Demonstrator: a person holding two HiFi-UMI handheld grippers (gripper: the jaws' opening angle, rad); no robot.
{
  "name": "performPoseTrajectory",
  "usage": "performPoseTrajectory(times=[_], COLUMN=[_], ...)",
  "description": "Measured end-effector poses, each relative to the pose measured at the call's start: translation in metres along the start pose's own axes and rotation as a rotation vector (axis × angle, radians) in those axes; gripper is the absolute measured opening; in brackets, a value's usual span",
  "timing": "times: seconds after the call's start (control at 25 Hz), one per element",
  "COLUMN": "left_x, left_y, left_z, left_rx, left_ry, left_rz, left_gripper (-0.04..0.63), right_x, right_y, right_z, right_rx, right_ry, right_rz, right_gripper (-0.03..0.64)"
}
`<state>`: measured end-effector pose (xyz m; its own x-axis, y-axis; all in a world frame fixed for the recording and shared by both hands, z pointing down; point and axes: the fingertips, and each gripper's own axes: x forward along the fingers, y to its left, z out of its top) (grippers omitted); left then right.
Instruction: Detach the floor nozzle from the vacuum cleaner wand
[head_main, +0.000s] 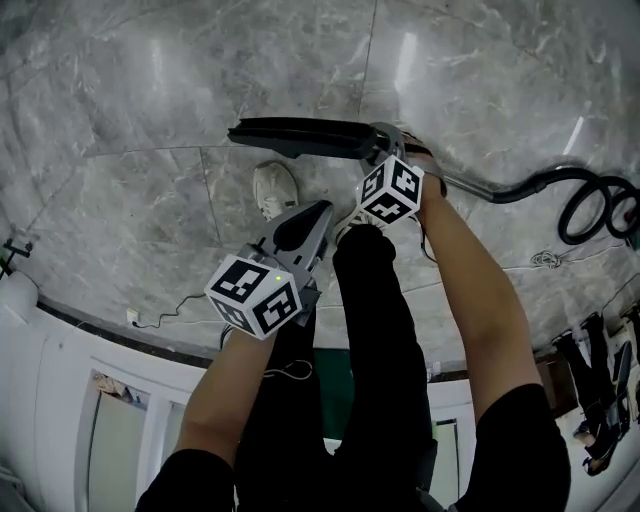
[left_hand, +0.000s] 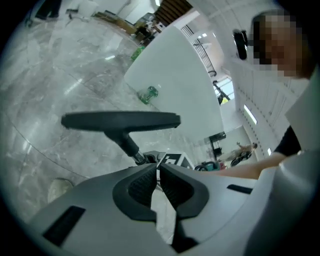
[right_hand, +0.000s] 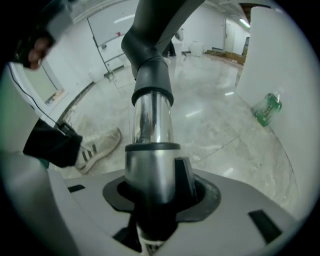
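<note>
Our left tool (left_hand: 158, 171) is pressed together on nothing, with a white sneaker (head_main: 275, 189) on the grey marble floor (head_main: 140, 80) just beside its tip. Ahead of it the flat black plastic floor nozzle (head_main: 300, 137) stretches crosswise. Moving right, our right tool (right_hand: 152, 197) pinches the shiny chrome metal wand (right_hand: 150, 120) just behind the nozzle's black neck, and nozzle and wand are joined. Far right, the wand runs into a coiled black hose (head_main: 595, 200).

black nozzle (head_main: 310, 137), chrome wand (right_hand: 150, 120), grey-veined floor (head_main: 150, 80)
</note>
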<state>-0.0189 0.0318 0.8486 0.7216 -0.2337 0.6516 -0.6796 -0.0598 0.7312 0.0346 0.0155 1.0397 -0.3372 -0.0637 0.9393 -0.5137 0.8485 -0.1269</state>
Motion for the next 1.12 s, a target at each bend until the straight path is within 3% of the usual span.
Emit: performPoseTrajectory(times=[0.08, 0.2, 0.24, 0.32, 0.44, 0.52, 0.68, 0.8, 0.88, 0.92, 0.96, 1.12], left_x=[-0.006, -0.025, -0.034, -0.051, -0.076, -0.087, -0.101, -0.11, -0.117, -0.12, -0.122, -0.126], left_y=[-0.008, -0.016, -0.018, -0.021, -0.016, -0.016, -0.026, -0.037, -0.04, -0.037, -0.032, -0.018], left_z=[0.012, 0.041, 0.05, 0.064, 0.082, 0.093, 0.12, 0.133, 0.135, 0.134, 0.133, 0.126], left_rx=[-0.069, -0.049, -0.036, -0.044, -0.09, -0.08, -0.052, -0.073, -0.096, -0.104, -0.109, -0.152], left_ry=[-0.049, -0.148, -0.174, -0.205, -0.244, -0.27, -0.359, -0.439, -0.445, -0.443, -0.44, -0.419], left_rz=[-0.038, -0.009, 0.0, 0.0, -0.009, -0.016, -0.068, -0.135, -0.171, -0.15, -0.116, -0.022], left_gripper=[0.008, 0.013, 0.051, 0.21, 0.264, 0.276, 0.279, 0.279, 0.258, 0.157, 0.12, 0.114], right_x=[-0.036, -0.082, -0.096, -0.119, -0.144, -0.156, -0.177, -0.192, -0.196, -0.195, -0.192, -0.188], right_y=[0.003, 0.008, 0.012, 0.02, 0.035, 0.05, 0.088, 0.116, 0.127, 0.131, 0.133, 0.138], right_z=[0.035, 0.08, 0.093, 0.114, 0.14, 0.154, 0.174, 0.18, 0.184, 0.186, 0.186, 0.188], right_rx=[0.032, 0.071, 0.08, 0.092, 0.086, 0.067, 0.016, -0.004, 0.011, 0.014, 0.013, 0.033], right_ry=[-0.088, -0.181, -0.201, -0.223, -0.231, -0.226, -0.218, -0.2, -0.184, -0.171, -0.154, -0.165], right_rz=[0.016, 0.037, 0.042, 0.047, 0.057, 0.099, 0.259, 0.411, 0.476, 0.48, 0.473, 0.426], right_gripper=[0.199, 0.199, 0.199, 0.199, 0.199, 0.199, 0.197, 0.195, 0.193, 0.193, 0.193, 0.193])
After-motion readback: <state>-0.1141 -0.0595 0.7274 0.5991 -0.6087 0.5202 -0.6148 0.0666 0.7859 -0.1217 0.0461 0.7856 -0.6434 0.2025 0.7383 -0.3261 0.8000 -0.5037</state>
